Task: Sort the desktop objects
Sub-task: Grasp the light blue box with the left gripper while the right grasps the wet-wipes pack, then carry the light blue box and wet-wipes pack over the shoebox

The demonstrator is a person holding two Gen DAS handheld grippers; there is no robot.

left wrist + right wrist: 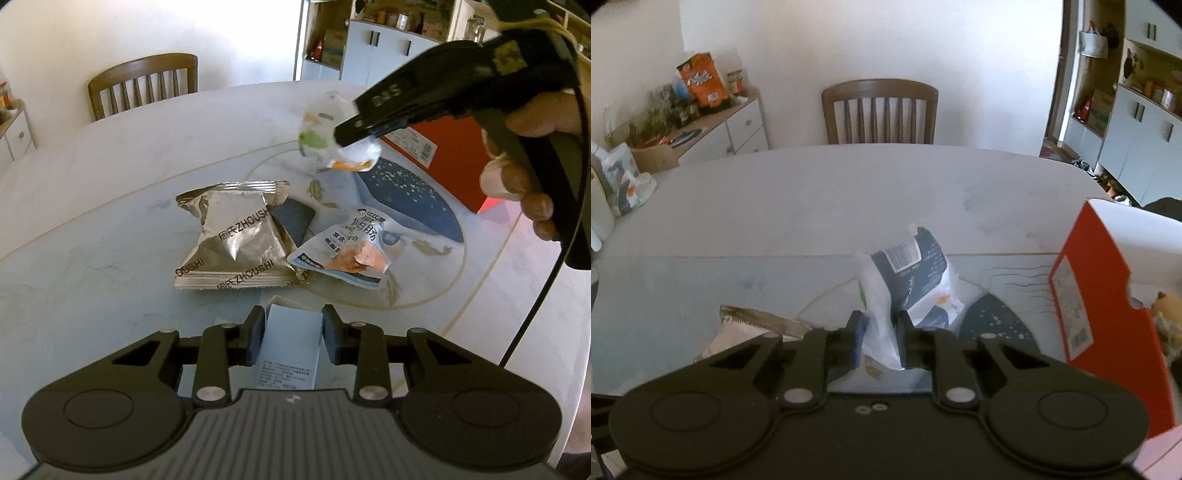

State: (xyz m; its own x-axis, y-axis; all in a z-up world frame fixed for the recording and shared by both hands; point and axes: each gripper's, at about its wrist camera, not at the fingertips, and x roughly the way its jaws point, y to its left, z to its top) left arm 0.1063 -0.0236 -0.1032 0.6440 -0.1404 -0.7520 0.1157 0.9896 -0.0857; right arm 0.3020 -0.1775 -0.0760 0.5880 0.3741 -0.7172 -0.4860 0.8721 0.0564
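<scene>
From the left wrist camera, the left gripper (293, 334) has its two blue-padded fingers pressed against the sides of a small pale-blue cardboard carton (290, 347), whose long axis runs straight out along the fingers, its open flap end pointing away toward the table's middle. Just beyond that flap lie a crinkled silver foil snack bag (232, 240) and, to its right, a white-and-blue printed plastic pouch with an orange picture (351, 251), both flat on the pale marble-look round table (110, 166). Farther off and up to the right, the right gripper (364, 134), in a person's hand (524, 173), is clamped on a crumpled white plastic packet with green and orange print (332, 136), which hangs clear of the tabletop. An orange-red cardboard box (458, 162) stands right behind it, on that gripper's own side and well apart from the left one. From the right wrist camera, the right gripper's (881, 339) fingers pinch the packet's (912, 284) white lower edge, the packet rising away beyond them, barcode end uppermost. The box (1104, 306) stands open-topped close on the right, so I judge the right hand the nearer for a drop there.
</scene>
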